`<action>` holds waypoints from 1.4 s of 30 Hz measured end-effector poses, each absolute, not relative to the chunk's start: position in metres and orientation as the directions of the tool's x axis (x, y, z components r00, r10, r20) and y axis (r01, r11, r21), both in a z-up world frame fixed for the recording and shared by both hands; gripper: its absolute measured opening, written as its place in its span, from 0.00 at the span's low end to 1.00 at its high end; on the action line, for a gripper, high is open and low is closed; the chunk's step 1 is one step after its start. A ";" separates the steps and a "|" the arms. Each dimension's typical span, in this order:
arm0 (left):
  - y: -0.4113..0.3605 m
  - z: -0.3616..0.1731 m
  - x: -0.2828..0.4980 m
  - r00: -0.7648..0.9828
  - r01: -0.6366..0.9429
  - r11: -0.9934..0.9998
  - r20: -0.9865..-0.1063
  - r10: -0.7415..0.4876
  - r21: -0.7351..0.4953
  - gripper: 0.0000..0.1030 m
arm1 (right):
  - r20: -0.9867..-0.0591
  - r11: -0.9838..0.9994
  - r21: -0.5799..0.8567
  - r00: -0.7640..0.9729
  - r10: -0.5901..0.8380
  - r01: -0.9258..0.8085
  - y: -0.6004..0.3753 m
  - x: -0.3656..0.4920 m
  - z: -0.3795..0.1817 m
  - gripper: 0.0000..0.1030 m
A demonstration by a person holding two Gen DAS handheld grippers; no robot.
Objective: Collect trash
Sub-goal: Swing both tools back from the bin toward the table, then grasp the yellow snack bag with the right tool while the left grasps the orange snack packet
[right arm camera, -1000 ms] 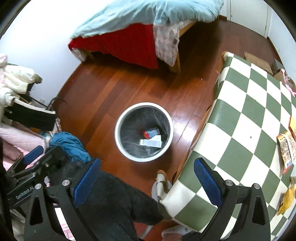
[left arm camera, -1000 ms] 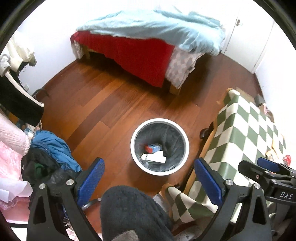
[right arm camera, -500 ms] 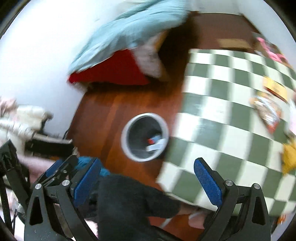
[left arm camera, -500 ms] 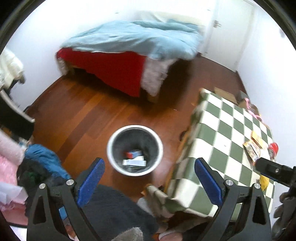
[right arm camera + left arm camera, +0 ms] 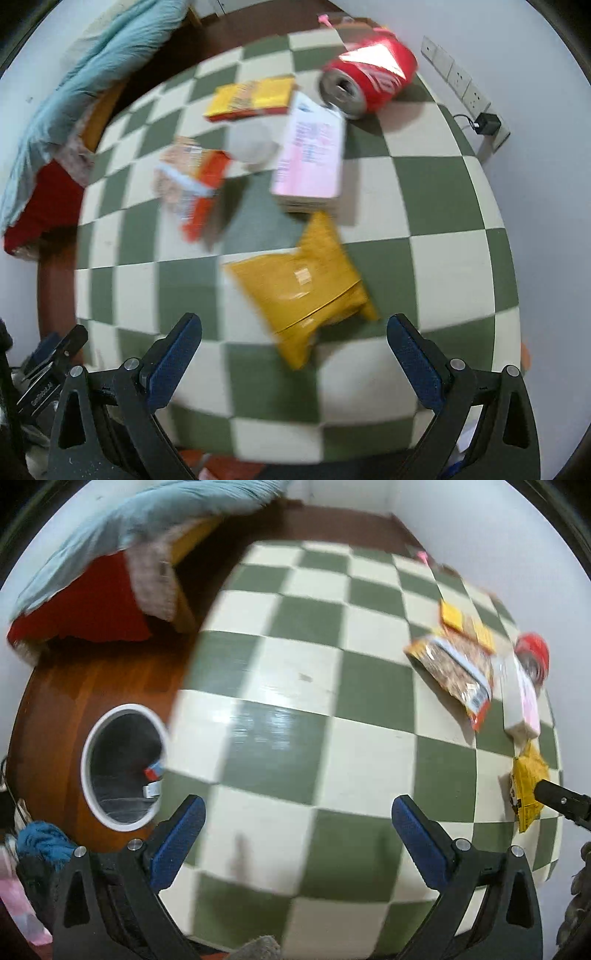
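A checked green-and-cream table holds trash. In the right wrist view a yellow packet lies just ahead of my open right gripper. Beyond it lie a pink-and-white box, a tipped red soda can, a yellow-red box and an orange snack bag. My left gripper is open and empty above the table's near part. A white-rimmed bin with a black liner stands on the floor at the left, with some trash inside. The same trash shows at the right in the left wrist view.
A bed with a light blue duvet and red sheet stands behind the table on the wood floor. Clothes pile up at the lower left. Wall sockets and a plugged charger sit on the wall right of the table.
Both grippers have swung right from above the bin to over the table. The trash on the table has come into close view of the right gripper. Both stay open.
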State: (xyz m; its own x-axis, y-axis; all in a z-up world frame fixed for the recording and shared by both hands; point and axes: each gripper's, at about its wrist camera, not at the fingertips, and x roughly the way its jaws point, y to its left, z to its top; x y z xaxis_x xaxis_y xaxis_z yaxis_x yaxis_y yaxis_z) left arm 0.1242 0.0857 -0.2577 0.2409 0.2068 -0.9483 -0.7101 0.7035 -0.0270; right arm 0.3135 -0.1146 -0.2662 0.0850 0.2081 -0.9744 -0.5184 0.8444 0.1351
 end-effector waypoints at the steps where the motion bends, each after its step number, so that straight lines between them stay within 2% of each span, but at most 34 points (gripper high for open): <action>1: 0.082 -0.261 0.132 0.235 -0.701 0.712 -0.952 0.198 -0.025 1.00 | -0.975 0.840 0.137 0.078 0.208 -0.525 -0.113 0.317 -0.273 0.99; 7: 0.073 -0.270 0.173 0.217 -0.675 0.738 -0.962 0.168 -0.023 1.00 | -0.968 0.813 0.185 0.040 0.248 -0.552 -0.104 0.326 -0.301 0.98; 8: 0.074 -0.269 0.179 0.218 -0.671 0.741 -0.962 0.167 -0.023 1.00 | -0.965 0.812 0.191 0.046 0.258 -0.552 -0.104 0.326 -0.301 0.92; 9: 0.074 -0.267 0.188 0.223 -0.662 0.749 -0.959 0.174 -0.018 1.00 | -0.962 0.812 0.198 0.049 0.267 -0.549 -0.104 0.325 -0.300 0.81; 11: 0.071 -0.261 0.202 0.239 -0.635 0.773 -0.953 0.188 -0.007 1.00 | -0.955 0.816 0.226 0.045 0.293 -0.533 -0.109 0.327 -0.297 0.70; 12: 0.071 -0.260 0.209 0.247 -0.621 0.784 -0.949 0.194 -0.002 1.00 | -0.950 0.821 0.249 0.038 0.311 -0.513 -0.115 0.330 -0.295 0.68; 18: 0.050 -0.246 0.252 0.307 -0.482 0.876 -0.932 0.191 0.021 1.00 | -0.939 0.878 0.253 0.115 0.324 -0.405 -0.151 0.357 -0.275 0.66; 24: 0.031 -0.275 0.304 0.239 -0.355 0.916 -0.929 0.281 0.186 0.99 | -0.945 0.913 0.237 0.140 0.296 -0.331 -0.176 0.388 -0.276 0.65; 25: 0.031 -0.279 0.308 0.228 -0.350 0.914 -0.928 0.294 0.203 0.96 | -0.945 0.916 0.237 0.141 0.295 -0.325 -0.177 0.390 -0.277 0.64; 26: 0.032 -0.282 0.313 0.238 -0.345 0.917 -0.926 0.292 0.201 0.89 | -0.946 0.917 0.239 0.139 0.294 -0.319 -0.179 0.392 -0.278 0.64; 28: 0.036 -0.283 0.314 0.252 -0.347 0.917 -0.923 0.291 0.195 0.43 | -0.946 0.918 0.240 0.135 0.294 -0.315 -0.178 0.394 -0.280 0.64; 31: 0.038 -0.275 0.311 0.282 -0.354 0.920 -0.919 0.277 0.168 0.25 | -0.945 0.917 0.244 0.136 0.298 -0.316 -0.178 0.393 -0.278 0.63; 34: 0.036 -0.268 0.309 0.301 -0.354 0.918 -0.908 0.292 0.178 0.14 | -0.943 0.915 0.245 0.141 0.302 -0.321 -0.178 0.392 -0.275 0.62; 38: 0.035 -0.251 0.297 0.336 -0.375 0.912 -0.893 0.300 0.166 0.09 | -0.938 0.910 0.252 0.148 0.313 -0.329 -0.173 0.386 -0.269 0.61; 42: 0.037 -0.230 0.281 0.375 -0.405 0.901 -0.871 0.317 0.153 0.09 | -0.930 0.901 0.257 0.166 0.329 -0.349 -0.168 0.378 -0.255 0.60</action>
State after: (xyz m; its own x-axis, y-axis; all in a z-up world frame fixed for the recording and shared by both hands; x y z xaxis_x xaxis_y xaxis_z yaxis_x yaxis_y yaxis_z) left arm 0.2809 0.0371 -0.2295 0.3752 0.3168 -0.8711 -0.4050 0.9013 0.1533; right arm 0.3778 -0.1677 -0.2551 0.1655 0.3289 -0.9297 -0.3490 0.9013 0.2567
